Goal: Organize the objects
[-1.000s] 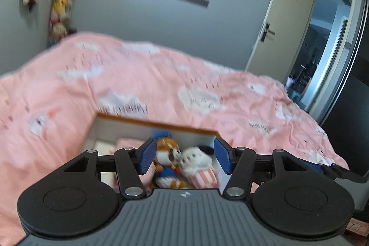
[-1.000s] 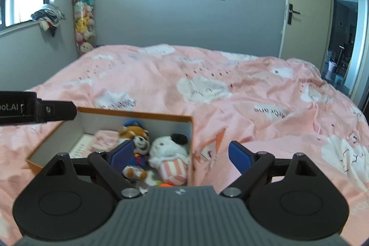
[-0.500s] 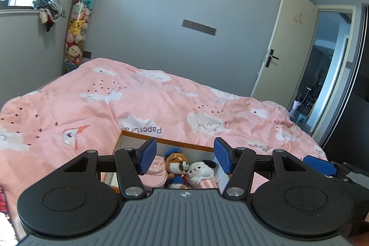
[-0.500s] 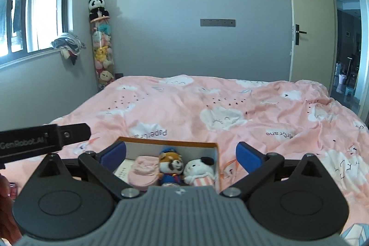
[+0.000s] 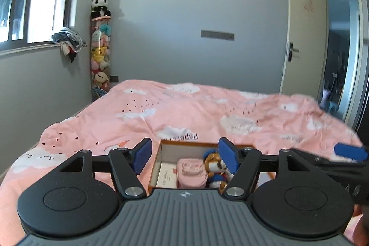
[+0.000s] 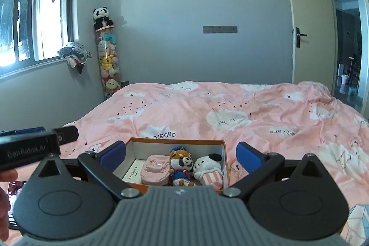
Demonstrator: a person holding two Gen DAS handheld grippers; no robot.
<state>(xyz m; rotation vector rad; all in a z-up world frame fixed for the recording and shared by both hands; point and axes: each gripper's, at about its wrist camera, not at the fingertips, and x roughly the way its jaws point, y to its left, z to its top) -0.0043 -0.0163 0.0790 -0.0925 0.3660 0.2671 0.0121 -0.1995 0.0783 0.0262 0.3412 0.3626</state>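
Compared with a second ago, both wrist views have been drawn back and raised from the open orange-edged cardboard box [image 6: 177, 143], which is now seen smaller and farther off, lying on the near part of the pink cloud-printed bed cover [image 6: 230, 107]. The left gripper [image 5: 185, 155] has just been opened wider and is now spread, with nothing between its blue pads [image 5: 143, 155]; the right gripper [image 6: 182, 153] has likewise been opened further and stands fully spread and empty. Inside the box, a folded pink cloth bundle [image 6: 155, 170] is seen at the left, a brown plush animal in a blue cap and outfit [image 6: 181, 164] in the middle, and a white plush in a pink-striped cup [image 6: 208, 170] at the right, side by side and touching, with a white printed card [image 6: 133, 173] on the floor of the box to their left. Since both grippers are empty and withdrawn and no loose item is visible on the cover, the packing is judged to be finished or nearly so.
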